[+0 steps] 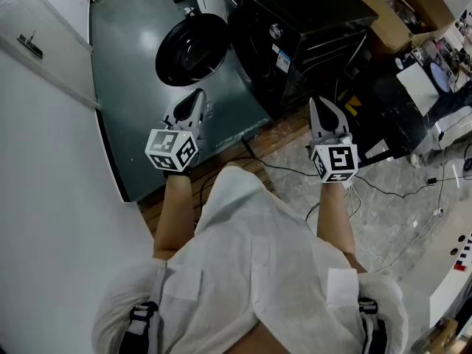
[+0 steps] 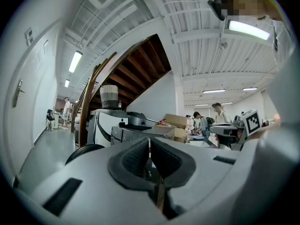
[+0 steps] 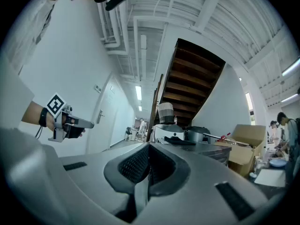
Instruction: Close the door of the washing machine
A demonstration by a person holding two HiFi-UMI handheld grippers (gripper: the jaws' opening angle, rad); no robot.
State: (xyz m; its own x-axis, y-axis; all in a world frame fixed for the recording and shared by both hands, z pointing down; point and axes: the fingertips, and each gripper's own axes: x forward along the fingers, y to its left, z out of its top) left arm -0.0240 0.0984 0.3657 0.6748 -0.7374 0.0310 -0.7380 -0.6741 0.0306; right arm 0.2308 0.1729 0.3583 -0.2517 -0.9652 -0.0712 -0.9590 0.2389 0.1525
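The black washing machine (image 1: 295, 35) stands ahead of me with its round door (image 1: 190, 49) swung wide open to the left. My left gripper (image 1: 198, 96) is shut and empty, held level just short of the door's lower rim. My right gripper (image 1: 318, 103) is also shut and empty, in front of the machine's lower right corner. In the left gripper view the shut left gripper (image 2: 149, 146) faces the door's dark rim (image 2: 82, 151) and the machine (image 2: 124, 132). In the right gripper view the shut right gripper (image 3: 149, 154) faces the machine's top (image 3: 197, 144), with the left gripper (image 3: 89, 123) at the left.
A white wall and a door with a handle (image 1: 29, 44) run along the left. A cardboard box (image 1: 402, 6) and cluttered tables (image 1: 435, 80) stand at the right. Cables (image 1: 398, 190) trail over the marble floor. A wooden staircase (image 3: 187, 78) rises behind; people stand far off.
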